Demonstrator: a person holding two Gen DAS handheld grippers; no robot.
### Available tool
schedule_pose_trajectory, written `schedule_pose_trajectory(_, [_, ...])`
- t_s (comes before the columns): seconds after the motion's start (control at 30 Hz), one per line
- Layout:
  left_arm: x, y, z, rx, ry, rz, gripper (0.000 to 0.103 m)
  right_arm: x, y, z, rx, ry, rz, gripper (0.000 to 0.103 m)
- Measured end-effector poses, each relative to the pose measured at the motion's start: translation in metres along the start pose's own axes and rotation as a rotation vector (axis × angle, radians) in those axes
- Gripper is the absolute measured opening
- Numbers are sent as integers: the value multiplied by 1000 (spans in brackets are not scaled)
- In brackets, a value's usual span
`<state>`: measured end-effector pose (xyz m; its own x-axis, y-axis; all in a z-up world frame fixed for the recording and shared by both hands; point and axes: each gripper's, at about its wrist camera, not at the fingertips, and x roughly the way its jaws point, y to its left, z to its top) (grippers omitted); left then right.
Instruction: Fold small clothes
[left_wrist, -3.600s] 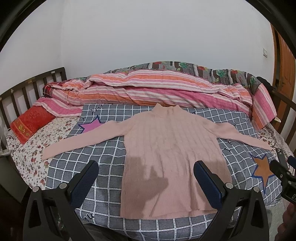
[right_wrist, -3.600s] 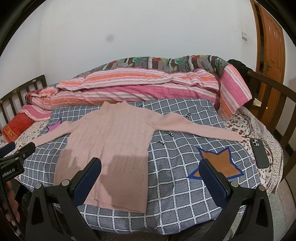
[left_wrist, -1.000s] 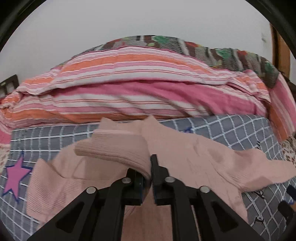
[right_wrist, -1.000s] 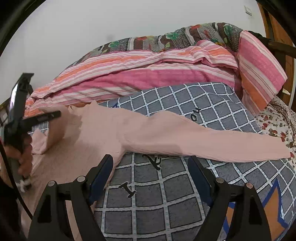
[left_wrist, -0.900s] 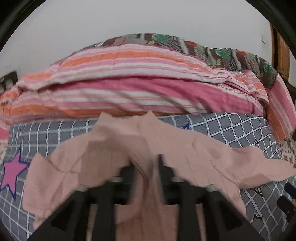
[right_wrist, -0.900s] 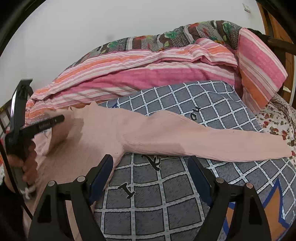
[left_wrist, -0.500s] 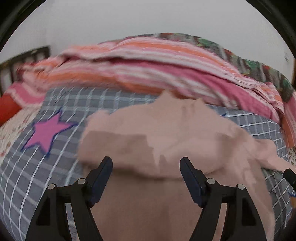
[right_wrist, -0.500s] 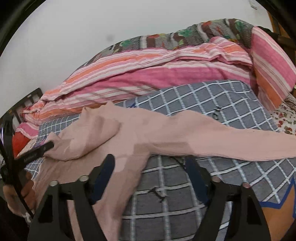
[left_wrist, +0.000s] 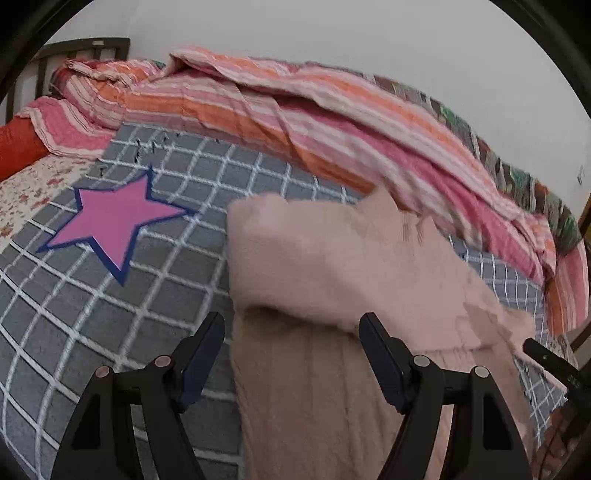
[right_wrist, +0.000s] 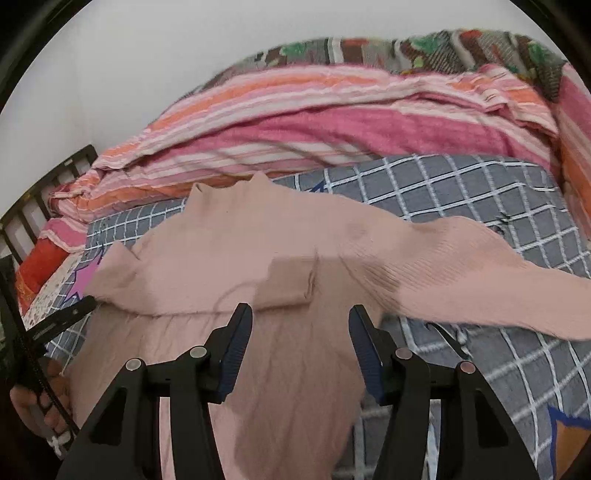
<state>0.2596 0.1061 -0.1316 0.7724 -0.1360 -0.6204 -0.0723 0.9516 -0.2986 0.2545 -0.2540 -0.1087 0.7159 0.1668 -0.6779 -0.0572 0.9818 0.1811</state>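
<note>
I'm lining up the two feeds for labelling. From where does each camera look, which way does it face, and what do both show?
Left wrist: sits on the left gripper, facing forward and down at the sweater and pink star; its open jaws show.
Right wrist: sits on the right gripper, facing the sweater's chest and outstretched sleeve; its closing jaws show, clear of the cloth, plus the person's left hand.
Shared: sweater, checked blanket, striped quilt.
</note>
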Motion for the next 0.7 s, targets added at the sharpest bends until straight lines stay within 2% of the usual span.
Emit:
schedule_pose_trajectory(0.13, [1, 12, 8, -41, -29, -12, 74, 31, 3, 19, 8, 77, 15, 52])
schedule_pose_trajectory(0.2, [3, 15, 10, -61, -28, -23, 74, 50, 1, 20, 31, 124, 43, 44])
schedule_pose_trajectory(0.27, [6, 15, 13, -57, -24, -42, 74, 70, 1, 17, 50, 185, 75, 42])
schedule_pose_trajectory(0.33, [9, 14, 15, -41, -25, -45, 74, 86, 4, 17, 22, 231, 50, 37])
schedule_pose_trajectory(0.4, [12, 13, 16, -36, -26, -49, 74, 84, 7, 17, 5, 203, 60, 12])
schedule_pose_trajectory(0.43, [12, 13, 17, -35, -22, -55, 74, 84, 8, 17, 5, 205, 117, 11])
schedule_pose_trajectory(0.47, [13, 12, 17, -33, -15, -60, 74, 82, 8, 17, 4, 191, 137, 10])
schedule_pose_trajectory(0.57, [13, 5, 22, -6, 0, -77, 74, 63, 3, 21, 13, 96, 153, 9])
schedule_pose_trajectory(0.6, [13, 2, 23, 9, 2, -83, 74, 52, 0, 24, 12, 49, 144, 9])
schedule_pose_trajectory(0.7, [14, -9, 26, 43, 0, -103, 74, 32, -12, 27, -14, -31, 45, 9])
